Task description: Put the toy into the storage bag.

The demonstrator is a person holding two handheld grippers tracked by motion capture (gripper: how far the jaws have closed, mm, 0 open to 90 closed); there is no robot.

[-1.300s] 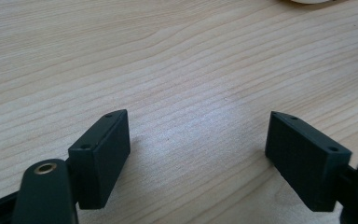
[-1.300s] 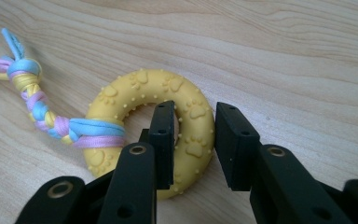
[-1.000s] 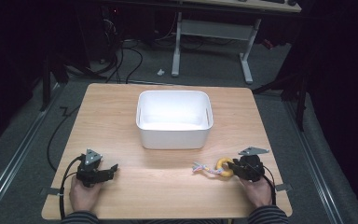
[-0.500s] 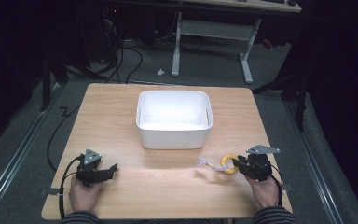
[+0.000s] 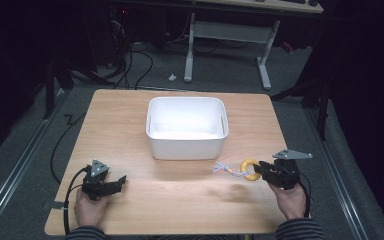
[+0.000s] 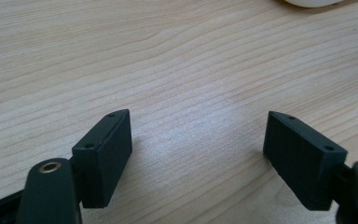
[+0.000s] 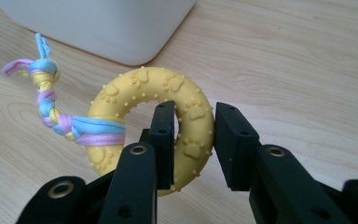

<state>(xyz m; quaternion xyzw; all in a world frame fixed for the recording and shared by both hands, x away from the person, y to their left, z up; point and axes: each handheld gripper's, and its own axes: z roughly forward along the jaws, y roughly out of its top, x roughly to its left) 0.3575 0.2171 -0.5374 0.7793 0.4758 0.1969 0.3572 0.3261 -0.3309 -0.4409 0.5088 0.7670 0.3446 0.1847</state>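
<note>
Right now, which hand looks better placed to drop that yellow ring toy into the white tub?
The right. Its fingers are shut on the yellow ring toy, close to the white tub. The left gripper sits open over bare table, holding nothing.

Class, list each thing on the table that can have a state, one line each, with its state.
White plastic tub: upright, empty.
Yellow rubber ring toy with braided rope tail: gripped, lifted off the table.
Right tongs: shut on the ring.
Left tongs: open, holding nothing, low over the wooden table.
</note>
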